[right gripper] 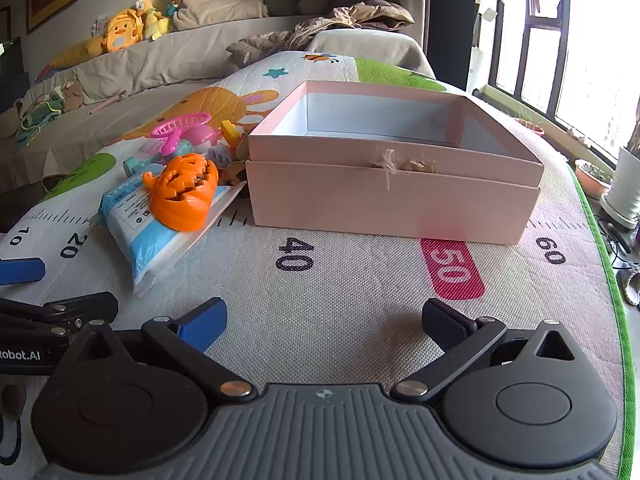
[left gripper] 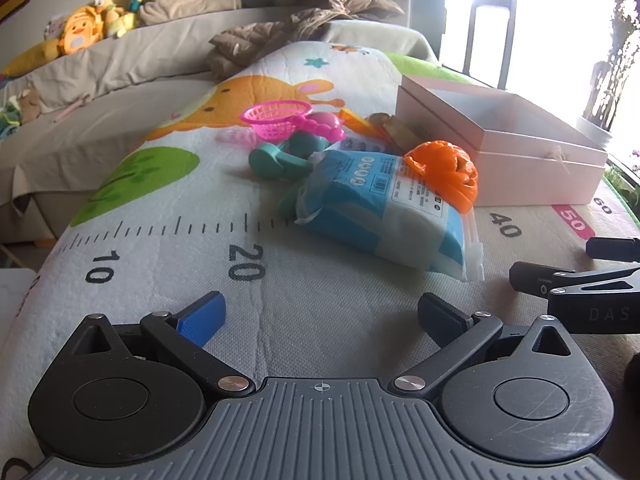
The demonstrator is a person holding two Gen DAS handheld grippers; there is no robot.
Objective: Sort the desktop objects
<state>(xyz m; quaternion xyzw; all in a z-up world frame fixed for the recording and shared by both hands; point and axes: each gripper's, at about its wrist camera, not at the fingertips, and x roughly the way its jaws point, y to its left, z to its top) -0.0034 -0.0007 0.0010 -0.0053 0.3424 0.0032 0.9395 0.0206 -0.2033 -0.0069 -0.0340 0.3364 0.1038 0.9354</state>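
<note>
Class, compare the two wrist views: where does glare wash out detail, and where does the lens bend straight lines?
Left wrist view: the window blows out white. Right wrist view: its window is bright, bars still readable. Both: the mat's printed ruler curves with fisheye distortion.

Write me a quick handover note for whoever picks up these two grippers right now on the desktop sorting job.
Left gripper: open, empty, low over the mat.
Right gripper: open, empty, facing the pink box.
Things: orange pumpkin lies on the blue-and-white packet; pink basket, teal toy and small pieces are piled behind, left of the box.
Done: nothing; no items are visible inside the box.
Left: the whole pile.
</note>
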